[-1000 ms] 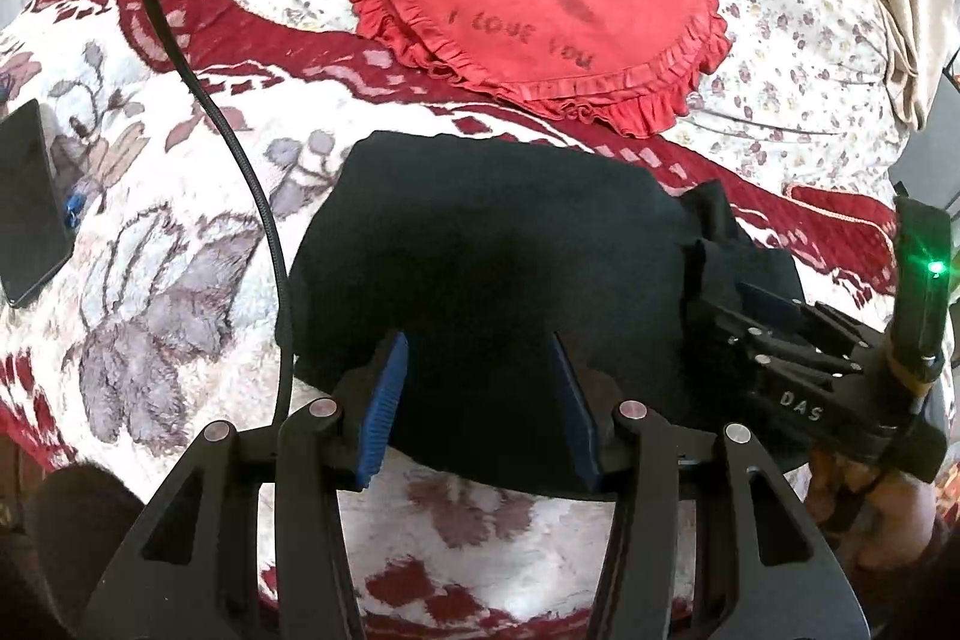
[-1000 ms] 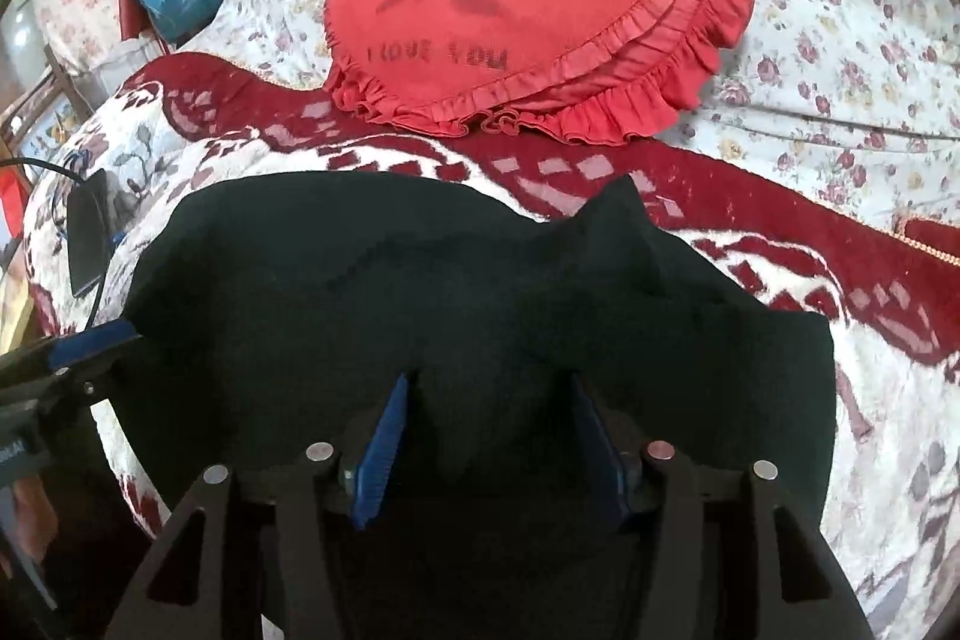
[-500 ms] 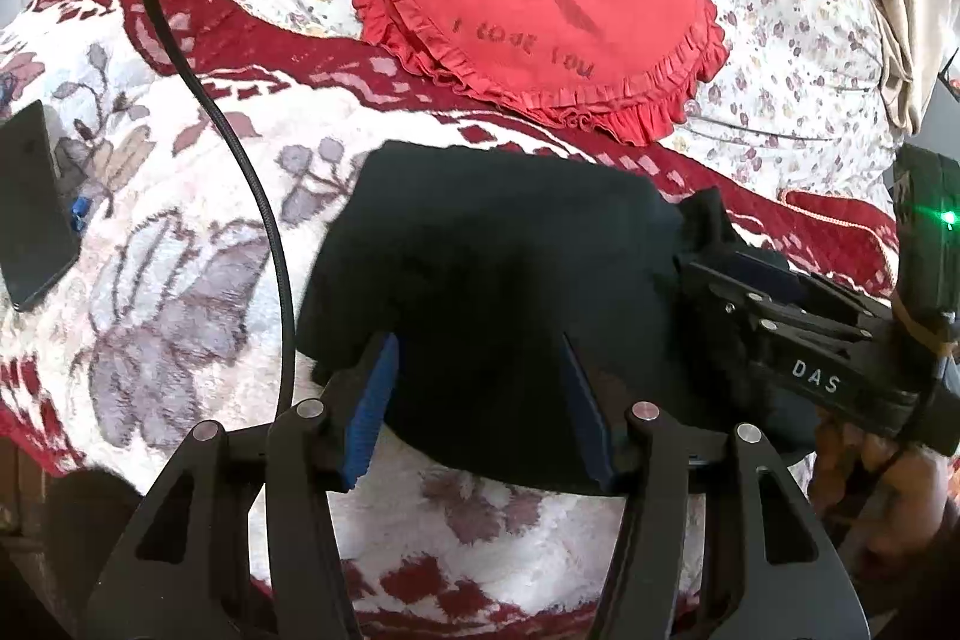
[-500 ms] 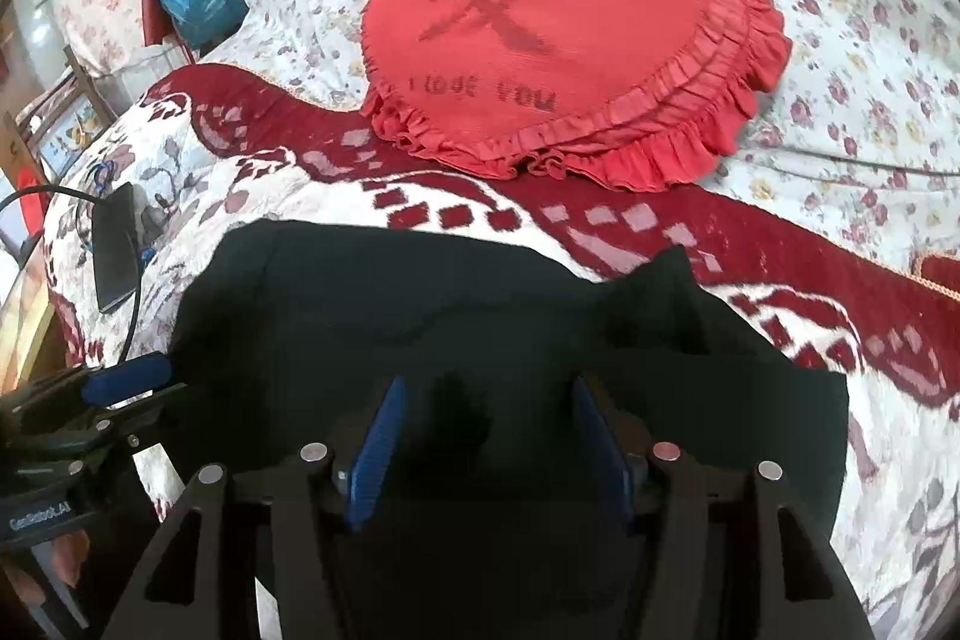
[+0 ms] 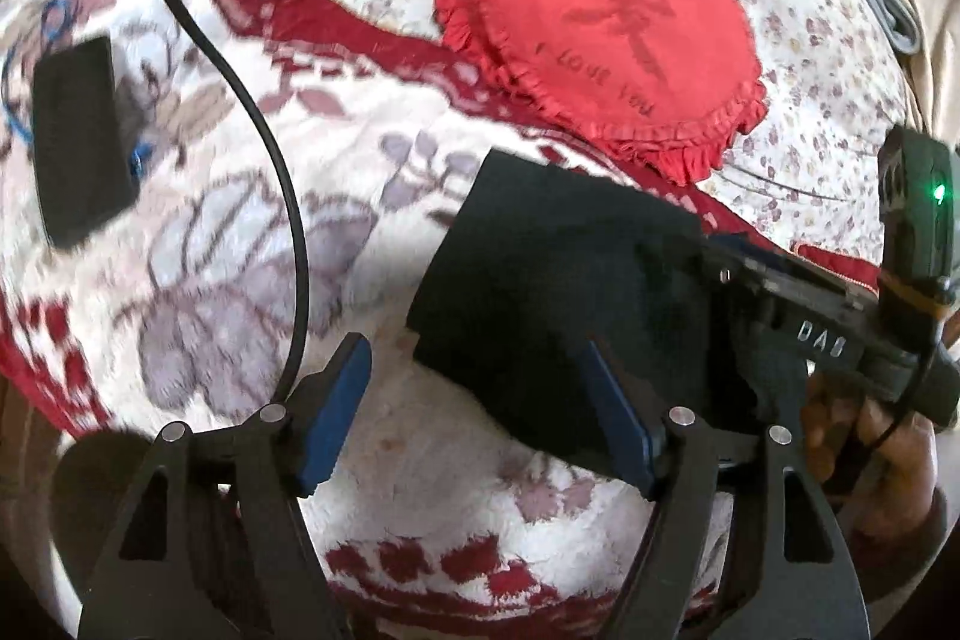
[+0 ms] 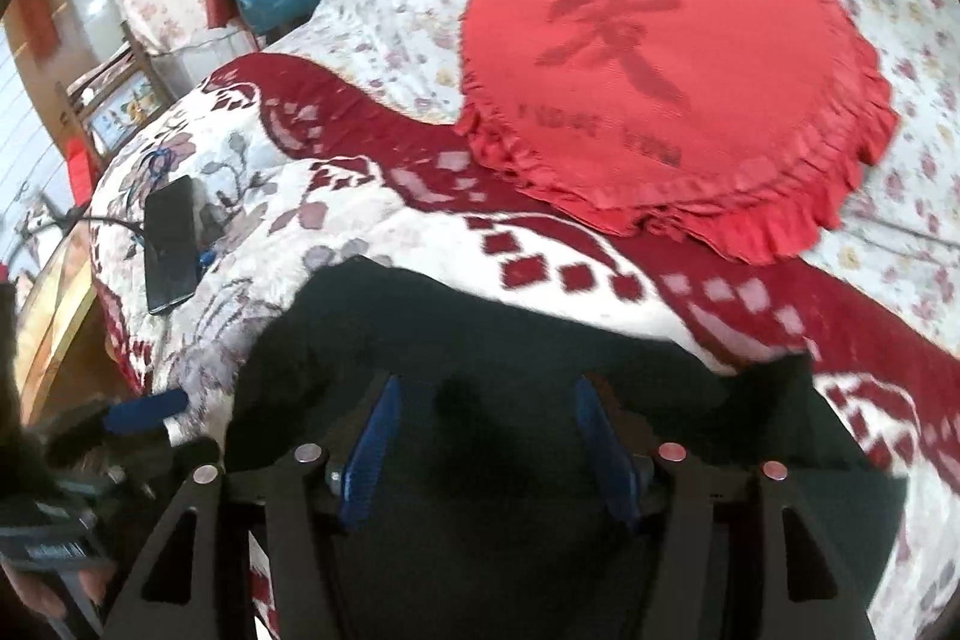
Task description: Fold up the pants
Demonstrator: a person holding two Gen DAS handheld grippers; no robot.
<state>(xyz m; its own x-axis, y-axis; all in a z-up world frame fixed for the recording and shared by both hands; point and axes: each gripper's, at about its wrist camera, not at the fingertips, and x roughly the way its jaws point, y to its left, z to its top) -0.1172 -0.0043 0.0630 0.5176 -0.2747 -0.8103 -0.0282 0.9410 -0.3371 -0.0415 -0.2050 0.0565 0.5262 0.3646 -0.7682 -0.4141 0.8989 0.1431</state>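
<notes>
Folded black pants (image 5: 558, 292) lie on the patterned blanket (image 5: 240, 232) before your two grippers.

Your left gripper (image 5: 480, 406) is wide open and empty, its right finger beside the pants' near edge. Your right gripper (image 6: 486, 436) hangs open over the pants, gripping nothing. To the left lies a phone (image 6: 171, 244); farther off, a red heart cushion (image 6: 666, 88).

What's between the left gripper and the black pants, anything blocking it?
Nothing visible. The left gripper is open over the bedspread, and the near edge of the folded pants already reaches its right finger. The black cable hangs off to the left, clear of the pants.
</notes>
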